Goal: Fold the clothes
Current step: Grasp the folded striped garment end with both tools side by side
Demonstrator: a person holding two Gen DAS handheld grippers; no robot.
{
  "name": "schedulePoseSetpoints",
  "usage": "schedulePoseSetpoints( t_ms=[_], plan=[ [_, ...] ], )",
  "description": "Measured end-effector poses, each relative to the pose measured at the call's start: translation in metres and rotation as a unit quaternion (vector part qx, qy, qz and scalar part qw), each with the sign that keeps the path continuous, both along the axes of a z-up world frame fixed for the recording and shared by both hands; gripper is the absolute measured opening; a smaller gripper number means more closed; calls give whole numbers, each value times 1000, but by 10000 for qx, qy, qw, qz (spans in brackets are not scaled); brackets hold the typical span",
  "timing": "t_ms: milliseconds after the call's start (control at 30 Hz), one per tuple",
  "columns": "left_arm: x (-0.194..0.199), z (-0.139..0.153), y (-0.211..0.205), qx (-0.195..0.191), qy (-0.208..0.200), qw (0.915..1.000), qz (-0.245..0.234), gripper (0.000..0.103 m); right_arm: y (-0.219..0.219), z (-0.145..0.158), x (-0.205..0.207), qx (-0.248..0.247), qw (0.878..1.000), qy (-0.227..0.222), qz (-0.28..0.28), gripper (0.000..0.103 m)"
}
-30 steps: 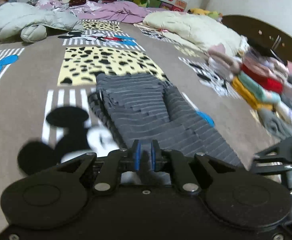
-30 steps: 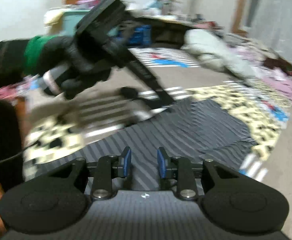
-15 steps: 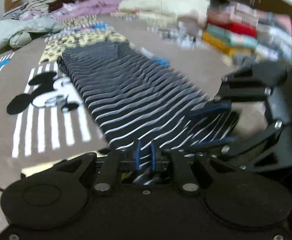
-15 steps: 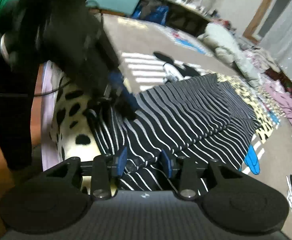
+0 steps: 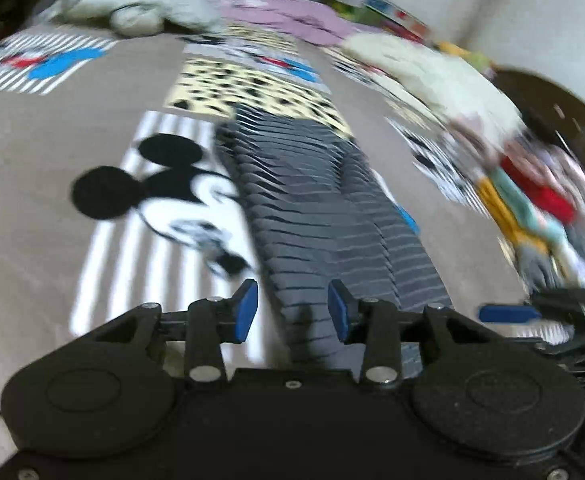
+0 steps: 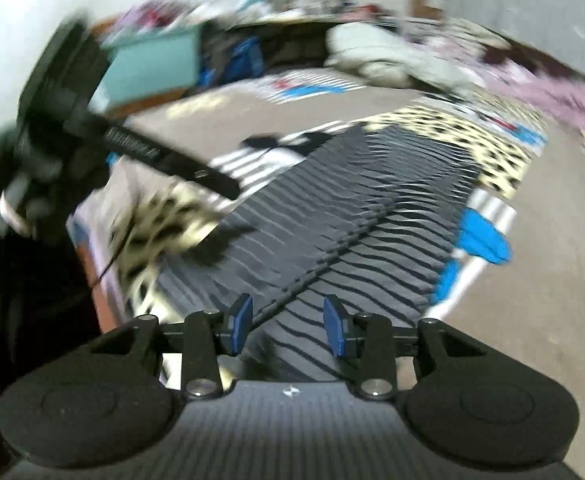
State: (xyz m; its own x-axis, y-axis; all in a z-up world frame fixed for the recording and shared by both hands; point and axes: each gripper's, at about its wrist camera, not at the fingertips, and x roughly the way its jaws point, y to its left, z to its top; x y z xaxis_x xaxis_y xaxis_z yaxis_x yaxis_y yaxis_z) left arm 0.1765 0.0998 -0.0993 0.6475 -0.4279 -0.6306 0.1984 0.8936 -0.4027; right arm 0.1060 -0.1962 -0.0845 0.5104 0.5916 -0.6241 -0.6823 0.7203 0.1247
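Bedspread, gloved hand right-view only.

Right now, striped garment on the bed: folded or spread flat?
Folded. The striped garment lies as a long narrow strip with layered edges, one side lapped over the middle. Both views are blurred; the number of layers is unclear.

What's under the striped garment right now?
The striped garment lies on the cartoon-print bedspread, covering part of a yellow spotted panel and a blue patch. Anything else beneath is hidden.
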Motion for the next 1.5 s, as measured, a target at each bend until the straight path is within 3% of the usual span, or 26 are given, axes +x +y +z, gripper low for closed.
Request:
schedulePoseSetpoints(
  t_ms=[200, 500, 600, 767, 833, 933, 1100, 1167, 1267, 1333, 1433, 1500],
  plan=[
    [57, 3, 15, -160, -25, 9995, 276, 50, -49, 2, 72, 977, 9903, 447, -878, 41],
    [138, -28, 33, -451, 92, 9989, 125, 51, -70, -43, 186, 1969, 9628, 1109, -1483, 45],
    [159, -42, 44, -762, 128, 9969, 116, 51, -69, -56, 211, 2110, 9581, 1216, -1509, 47],
    [184, -60, 66, -1707, 147, 9852, 83, 52, -67, -71, 246, 2269, 9547, 1325, -1400, 48],
    [188, -63, 72, -1983, 90, 9801, -9, 59, -70, -75, 258, 2496, 9490, 1386, -1339, 49],
    [192, -66, 73, -1980, 40, 9800, -201, 60, -75, -80, 273, 2819, 9409, 1427, -1217, 49],
    [197, -67, 64, -1714, 57, 9840, -473, 60, -76, -98, 292, 2804, 9402, 1612, -1065, 50],
    [201, -68, 57, -1473, 51, 9877, -522, 57, -77, -105, 295, 2888, 9365, 1717, -1009, 49],
    [204, -72, 54, -1328, 62, 9898, -521, 42, -77, -107, 300, 2950, 9341, 1788, -918, 48],
    [210, -79, 64, -1608, 247, 9860, -377, 28, -75, -108, 303, 2883, 9356, 1816, -925, 41],
    [213, -81, 68, -1692, 360, 9845, -272, 29, -71, -106, 308, 2688, 9410, 1801, -995, 25],
    [212, -79, 67, -1673, 354, 9849, -274, 32, -72, -109, 310, 2689, 9395, 1837, -1062, 20]
  ],
)
